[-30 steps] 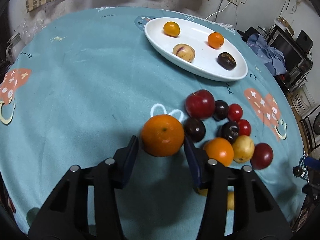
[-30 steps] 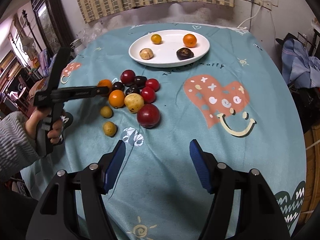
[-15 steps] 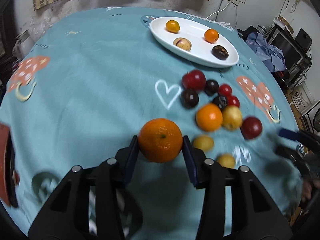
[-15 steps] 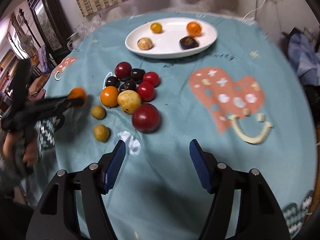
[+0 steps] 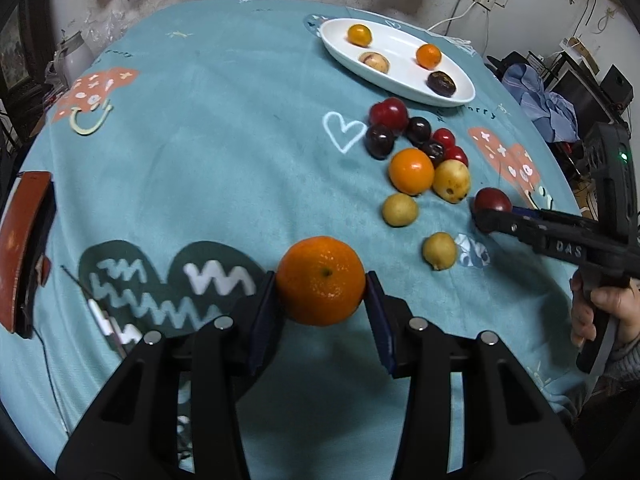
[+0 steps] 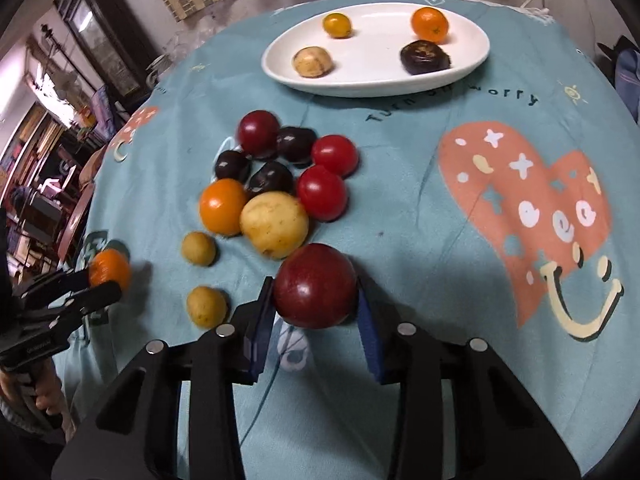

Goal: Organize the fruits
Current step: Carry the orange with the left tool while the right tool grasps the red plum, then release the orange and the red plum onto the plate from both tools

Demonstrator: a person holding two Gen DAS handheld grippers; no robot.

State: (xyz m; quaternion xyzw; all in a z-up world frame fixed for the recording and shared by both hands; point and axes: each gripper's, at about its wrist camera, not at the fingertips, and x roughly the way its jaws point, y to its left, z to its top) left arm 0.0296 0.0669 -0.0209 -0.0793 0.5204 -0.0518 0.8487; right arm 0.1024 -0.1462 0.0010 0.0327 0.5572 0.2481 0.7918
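Note:
My left gripper (image 5: 321,310) is shut on a large orange (image 5: 321,281) and holds it above the teal cloth, near the table's front left. It also shows in the right wrist view (image 6: 109,269). My right gripper (image 6: 316,322) has its pads on both sides of a dark red plum (image 6: 315,285) that rests at the near edge of the fruit pile. The pile (image 6: 276,184) has an orange, a yellow fruit, red tomatoes and dark plums. A white oval plate (image 6: 372,80) at the back holds several fruits.
Two small yellow fruits (image 6: 199,248) (image 6: 206,306) lie loose to the left of the pile. A red and black object (image 5: 24,248) sits at the table's left edge. Furniture and clothes stand beyond the table on the right (image 5: 552,108).
My left gripper lifted the orange and drew it back to the left, away from the pile. My right gripper moved forward and closed around the dark red plum.

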